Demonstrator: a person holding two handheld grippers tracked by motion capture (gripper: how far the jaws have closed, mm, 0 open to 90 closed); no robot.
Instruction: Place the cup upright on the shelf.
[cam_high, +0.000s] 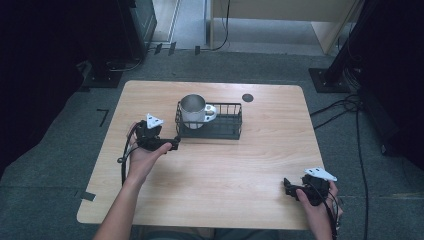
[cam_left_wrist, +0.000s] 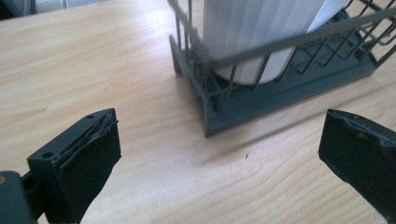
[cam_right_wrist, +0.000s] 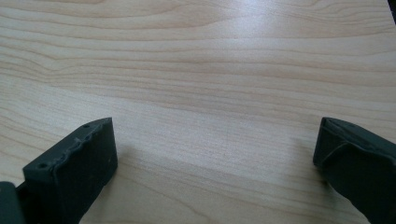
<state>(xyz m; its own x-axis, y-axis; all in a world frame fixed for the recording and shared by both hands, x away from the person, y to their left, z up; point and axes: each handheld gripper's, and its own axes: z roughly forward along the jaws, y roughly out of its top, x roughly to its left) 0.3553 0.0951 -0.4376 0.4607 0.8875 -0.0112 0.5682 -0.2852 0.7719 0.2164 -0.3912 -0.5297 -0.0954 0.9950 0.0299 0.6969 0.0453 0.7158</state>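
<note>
A black wire basket (cam_high: 210, 127) stands on the wooden worktop (cam_high: 240, 165), toward its far side. A metal mug (cam_high: 193, 110) stands upright in the basket's left end, its pale handle turned toward the basket's middle. The left gripper (cam_high: 174, 144) sits just beside the basket's near left corner, held in a hand (cam_high: 142, 157). The right gripper (cam_high: 288, 185) rests well apart from the basket, near the worktop's near right corner. A small dark disc (cam_high: 247, 97) lies just beyond the basket's far right corner.

You get even overhead light on the pale wooden table (cam_high: 225, 165); frame corners in the high view fall dark. Glare whitens the upper part of the right gripper view. The black padded jaws at bottom edges blur; soft shadows under the dark wire basket (cam_left_wrist: 261, 100).
</note>
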